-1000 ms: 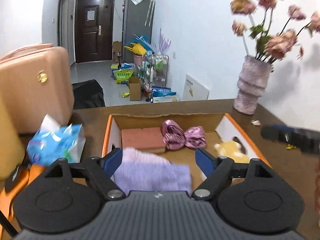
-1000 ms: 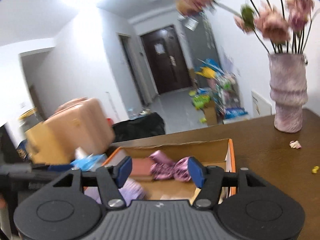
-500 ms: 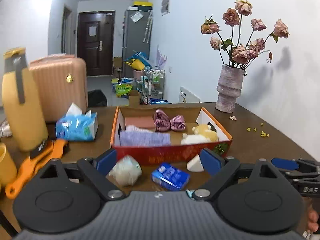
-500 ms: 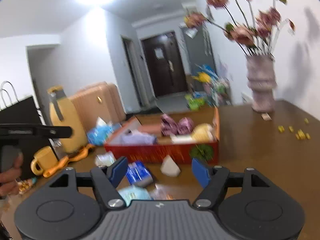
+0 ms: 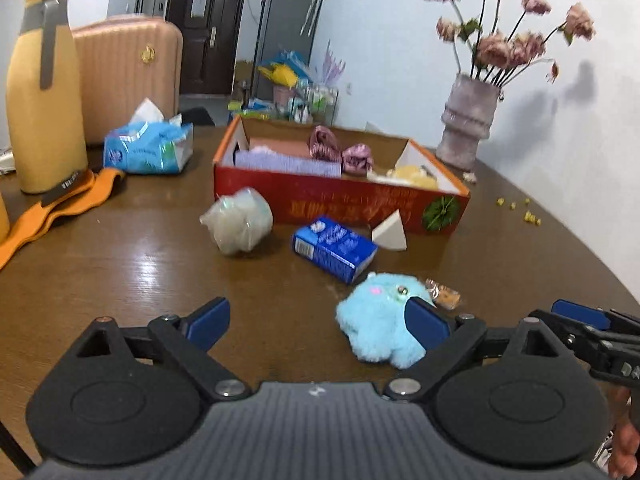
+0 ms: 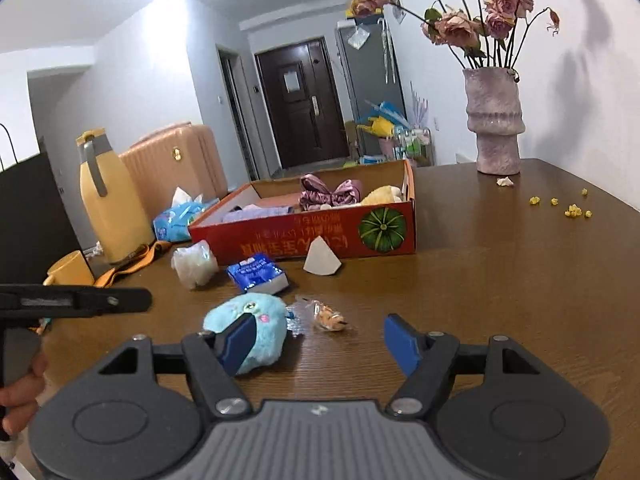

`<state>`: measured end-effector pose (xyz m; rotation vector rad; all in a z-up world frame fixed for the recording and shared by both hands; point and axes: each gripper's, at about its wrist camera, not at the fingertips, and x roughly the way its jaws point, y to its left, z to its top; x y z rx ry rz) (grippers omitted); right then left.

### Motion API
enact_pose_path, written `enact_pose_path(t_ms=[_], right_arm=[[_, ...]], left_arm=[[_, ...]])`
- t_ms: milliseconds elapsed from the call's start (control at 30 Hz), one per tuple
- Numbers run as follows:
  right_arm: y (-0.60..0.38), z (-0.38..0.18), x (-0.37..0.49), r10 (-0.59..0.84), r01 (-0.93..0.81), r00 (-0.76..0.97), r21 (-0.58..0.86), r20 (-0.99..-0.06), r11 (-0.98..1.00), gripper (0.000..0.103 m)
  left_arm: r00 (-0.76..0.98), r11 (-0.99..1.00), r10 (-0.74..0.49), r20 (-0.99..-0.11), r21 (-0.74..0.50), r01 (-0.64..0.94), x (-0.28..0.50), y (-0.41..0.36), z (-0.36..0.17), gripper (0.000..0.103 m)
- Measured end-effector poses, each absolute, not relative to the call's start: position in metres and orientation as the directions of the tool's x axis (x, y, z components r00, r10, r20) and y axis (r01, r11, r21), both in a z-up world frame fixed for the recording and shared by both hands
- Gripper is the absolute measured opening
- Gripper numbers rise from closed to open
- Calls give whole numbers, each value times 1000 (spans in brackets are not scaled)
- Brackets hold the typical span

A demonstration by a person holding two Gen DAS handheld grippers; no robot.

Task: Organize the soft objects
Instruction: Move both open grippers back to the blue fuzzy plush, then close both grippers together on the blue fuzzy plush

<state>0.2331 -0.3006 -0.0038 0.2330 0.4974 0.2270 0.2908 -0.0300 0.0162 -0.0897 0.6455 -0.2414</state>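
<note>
A red cardboard box (image 5: 360, 204) (image 6: 280, 240) on the brown table holds a purple cloth (image 5: 288, 160), a pink bow (image 5: 340, 152) and a yellow plush (image 5: 412, 174). In front of it lie a wrapped white ball (image 5: 238, 220) (image 6: 195, 262), a blue tissue pack (image 5: 334, 248) (image 6: 258, 272), a white wedge sponge (image 5: 389, 234) (image 6: 322, 258), a fluffy blue plush (image 5: 376, 316) (image 6: 248, 324) and a small wrapped sweet (image 6: 326, 316). My left gripper (image 5: 316, 318) is open and empty, the plush by its right finger. My right gripper (image 6: 320, 344) is open and empty, the plush by its left finger.
A yellow flask (image 5: 44, 92), orange strap (image 5: 60, 204) and tissue bag (image 5: 148, 148) stand at the left. A vase of dried roses (image 6: 494, 120) stands at the back right. Yellow crumbs (image 6: 572, 210) lie on the right. A yellow cup (image 6: 70, 268) is at the left.
Both grippers have pulled back from over the box toward the table's near edge and dropped lower. The loose things in front of the box have come into view.
</note>
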Motion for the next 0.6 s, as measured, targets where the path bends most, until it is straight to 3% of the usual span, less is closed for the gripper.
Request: enact_pose_path(t_ms=[100,233,300,333,433,600], right_arm=[[-293,-14,244,275,-142,814,284,-511,948,70],[-281,-17,253,265,-165,825,234,-500,958,67],[-282,-22,266,311,-177,809,298,-499,938,60],[-281,-26,274,337,-182,798,332,-500,925,56],[-276,-33,295,389,-210,773,378,-501,902,51],[-268,-47,322,474,-244,727,460,-497,854,44]], left_arm=[[776,950,-309,-551,-212,227,298,-33,12,96],[743,928,-373,-556,-233,292,311,-41,1,93],[735,930,-367,-570,-219,295,319,-44,-4,80],[727,927,-374,-575,-232,294,324,-42,-7,78],[669,892,-444,-596,-364,268,342,-30,-23,71],[602,803,-576,-553,-519,292,355,-15,-38,43]])
